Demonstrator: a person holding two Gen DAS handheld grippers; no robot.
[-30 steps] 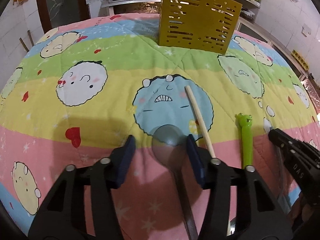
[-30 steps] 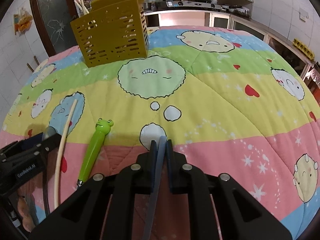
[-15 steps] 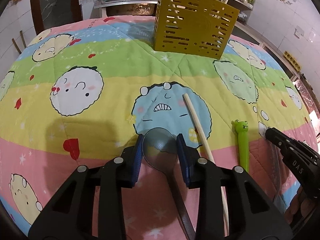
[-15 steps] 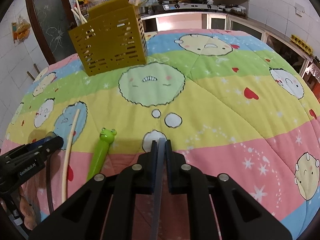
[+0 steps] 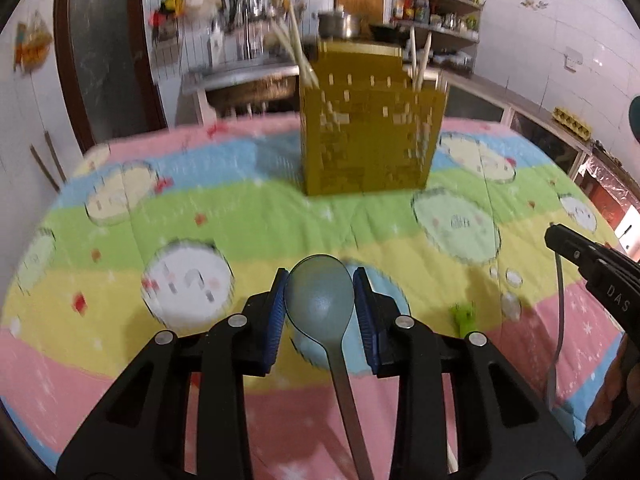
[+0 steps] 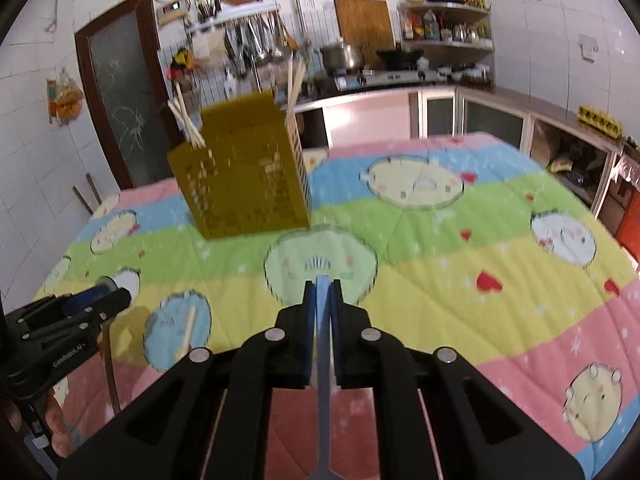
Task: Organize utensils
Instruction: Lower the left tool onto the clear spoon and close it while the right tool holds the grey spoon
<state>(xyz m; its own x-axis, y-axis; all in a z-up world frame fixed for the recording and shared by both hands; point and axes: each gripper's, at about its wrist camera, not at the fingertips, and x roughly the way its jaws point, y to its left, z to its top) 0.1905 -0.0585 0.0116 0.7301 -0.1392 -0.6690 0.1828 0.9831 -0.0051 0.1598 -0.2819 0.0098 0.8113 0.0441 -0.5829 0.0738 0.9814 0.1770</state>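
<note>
Left tool [image 5: 320, 300] pinching spoon [image 5: 320, 300] by its bowl, handle trailing back between the arms. Right tool [image 6: 323, 298] pressed together on a thin flat utensil [image 6: 324, 360], edge-on. Yellow caddy [image 5: 370, 140] upright well ahead of both, chopsticks [image 5: 296, 46] inside. Frog pen [image 5: 464, 316] and chopstick [image 6: 188, 330] on the quilt [image 5: 240, 208] between tools.

The left black plastic two-finger tool [image 5: 320, 300] has angular, cut-out arms with round silver screws and ribbed blue pads [image 5: 277, 316] lining its fingers. The right tool [image 6: 322, 304] is built alike, with its blue pads [image 6: 309, 320] close together. White lettering marks each tool's side: "DAS" on the right one, "GenRobot.AI" on the left.
</note>
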